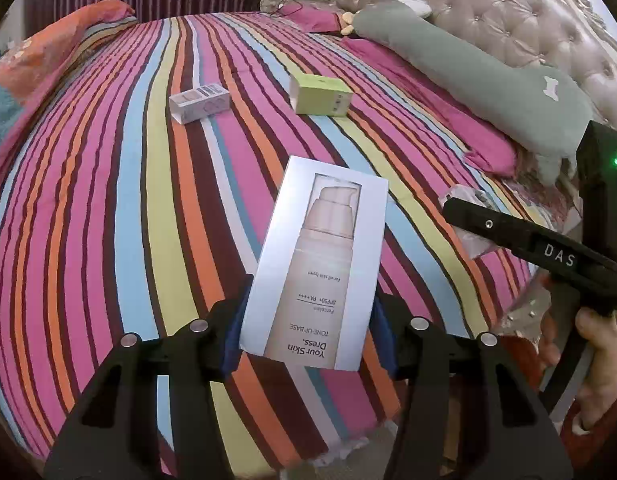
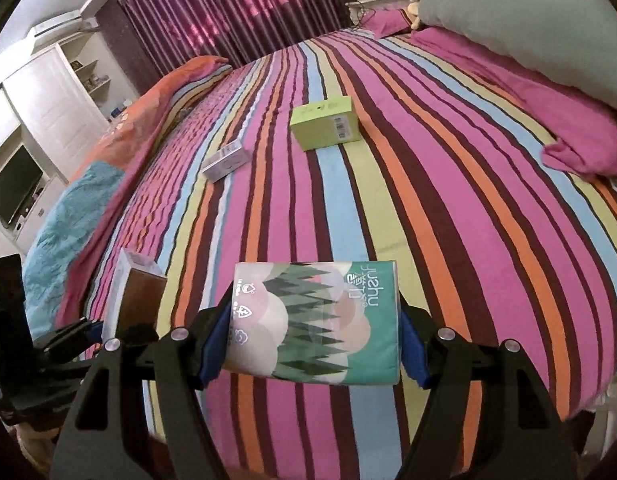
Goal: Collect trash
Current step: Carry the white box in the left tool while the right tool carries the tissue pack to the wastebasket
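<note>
My left gripper (image 1: 308, 328) is shut on a tall white cosmetics box (image 1: 316, 264) with a pump bottle printed on it, held above the striped bed. My right gripper (image 2: 314, 340) is shut on a green tissue pack (image 2: 320, 320) with a forest print. The right gripper also shows at the right edge of the left wrist view (image 1: 548, 256). The cosmetics box shows at lower left of the right wrist view (image 2: 132, 296). A lime green box (image 1: 320, 94) (image 2: 326, 122) and a small white and grey box (image 1: 198, 102) (image 2: 226, 160) lie further up the bed.
The striped bedspread (image 1: 148, 200) (image 2: 428, 200) covers the bed. A long grey-green pillow (image 1: 488, 76) and pink pillows (image 2: 568, 132) lie along the tufted headboard (image 1: 508, 12). A folded orange and teal quilt (image 2: 88, 216) lies on the far side. A white cabinet (image 2: 48, 100) stands beyond.
</note>
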`<action>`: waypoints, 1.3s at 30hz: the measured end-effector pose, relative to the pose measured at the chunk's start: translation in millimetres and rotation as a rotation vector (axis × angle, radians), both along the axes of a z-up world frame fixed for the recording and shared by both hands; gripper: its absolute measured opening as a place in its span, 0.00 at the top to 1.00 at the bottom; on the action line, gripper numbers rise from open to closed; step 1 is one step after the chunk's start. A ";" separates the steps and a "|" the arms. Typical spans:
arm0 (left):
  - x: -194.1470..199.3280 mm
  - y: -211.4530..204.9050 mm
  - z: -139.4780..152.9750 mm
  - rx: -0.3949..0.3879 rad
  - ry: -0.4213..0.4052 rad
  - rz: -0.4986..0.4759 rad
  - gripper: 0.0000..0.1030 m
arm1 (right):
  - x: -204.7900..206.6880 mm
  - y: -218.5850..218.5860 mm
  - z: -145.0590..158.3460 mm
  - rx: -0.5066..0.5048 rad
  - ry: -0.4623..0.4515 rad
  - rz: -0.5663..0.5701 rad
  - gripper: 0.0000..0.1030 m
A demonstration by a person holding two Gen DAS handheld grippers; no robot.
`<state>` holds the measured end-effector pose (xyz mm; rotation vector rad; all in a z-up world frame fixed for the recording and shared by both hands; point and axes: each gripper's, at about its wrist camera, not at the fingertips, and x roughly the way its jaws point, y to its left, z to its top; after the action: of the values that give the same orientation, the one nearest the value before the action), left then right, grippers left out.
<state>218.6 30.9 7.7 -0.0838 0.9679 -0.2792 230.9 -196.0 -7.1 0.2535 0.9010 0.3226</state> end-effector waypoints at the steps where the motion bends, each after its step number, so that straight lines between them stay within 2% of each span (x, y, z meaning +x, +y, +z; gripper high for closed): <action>1: -6.5 -1.3 1.8 0.002 -0.003 -0.001 0.50 | -6.3 -1.1 0.1 0.008 0.003 0.001 0.35; 14: -91.9 -8.9 8.2 0.016 -0.029 -0.001 0.50 | -81.1 -8.4 0.7 0.039 0.022 0.036 0.35; 24: -151.4 -14.1 -18.4 0.025 0.038 -0.010 0.50 | -125.9 -3.4 -11.3 0.039 0.087 0.089 0.35; 31: -183.6 -14.8 -48.5 0.015 0.128 -0.014 0.50 | -149.3 -1.5 -37.1 0.050 0.198 0.093 0.35; 39: -201.4 -29.2 -92.8 0.037 0.251 -0.043 0.50 | -167.8 -1.3 -84.1 0.066 0.387 0.072 0.35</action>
<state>17.2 1.7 -85.1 -0.0647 1.2252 -0.2946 63.1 -197.3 -91.2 0.3527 1.2846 0.3770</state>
